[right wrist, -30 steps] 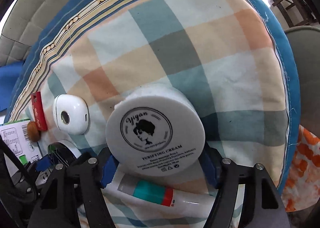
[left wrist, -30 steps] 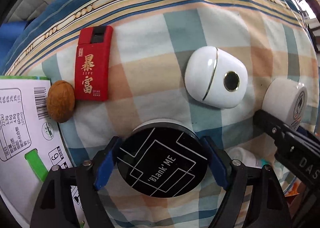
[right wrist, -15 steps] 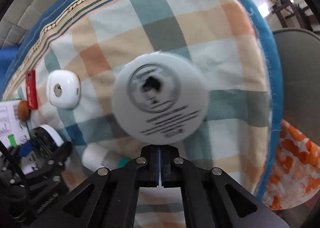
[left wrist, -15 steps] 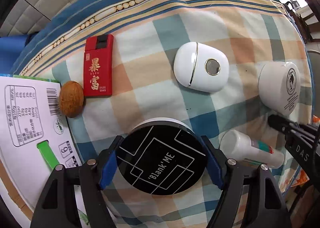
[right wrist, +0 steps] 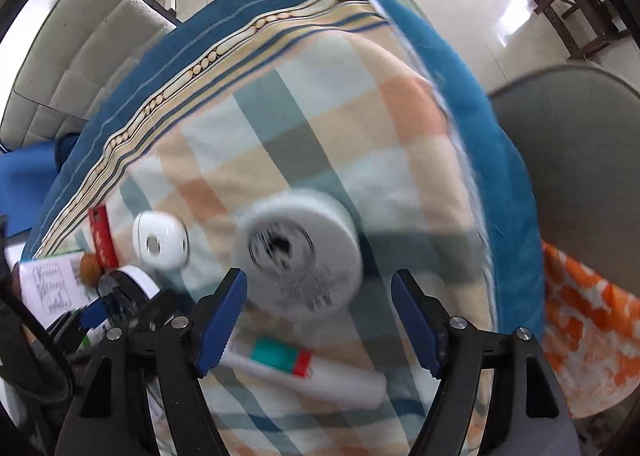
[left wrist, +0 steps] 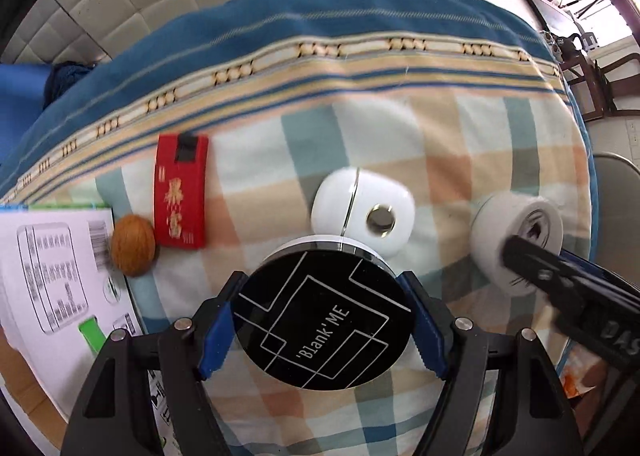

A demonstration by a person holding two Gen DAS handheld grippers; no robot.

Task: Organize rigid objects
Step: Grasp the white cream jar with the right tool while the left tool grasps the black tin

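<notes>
Left wrist view, held item: the round black-lidded compact printed 'Blank'ME is clamped between the blue pads of the left gripper; its flat lid is turned up toward the camera.
Left wrist view, landmark: the white oval case with a gold seam and round metal button is seen just beyond the compact on the checked tablecloth; its long axis is laid left to right, button end to the right.
Left wrist view, left of the white case: a red rectangular lighter with gold characters is laid with its long axis running away from the camera; a brown walnut is touching a white printed carton.
Left wrist view, right of the white case: the white round cream jar is partly covered by the black right gripper.
Right wrist view, shown only here: a white tube with teal and red bands is laid below the jar, long axis slanted down to the right.
Right wrist view, tongs: the right gripper is spread wide and nothing is held; the blurred jar is seen just ahead between the pads, its printed lid facing the camera.
Right wrist view, left of the jar: the white case, with the lighter and walnut beyond it.
</notes>
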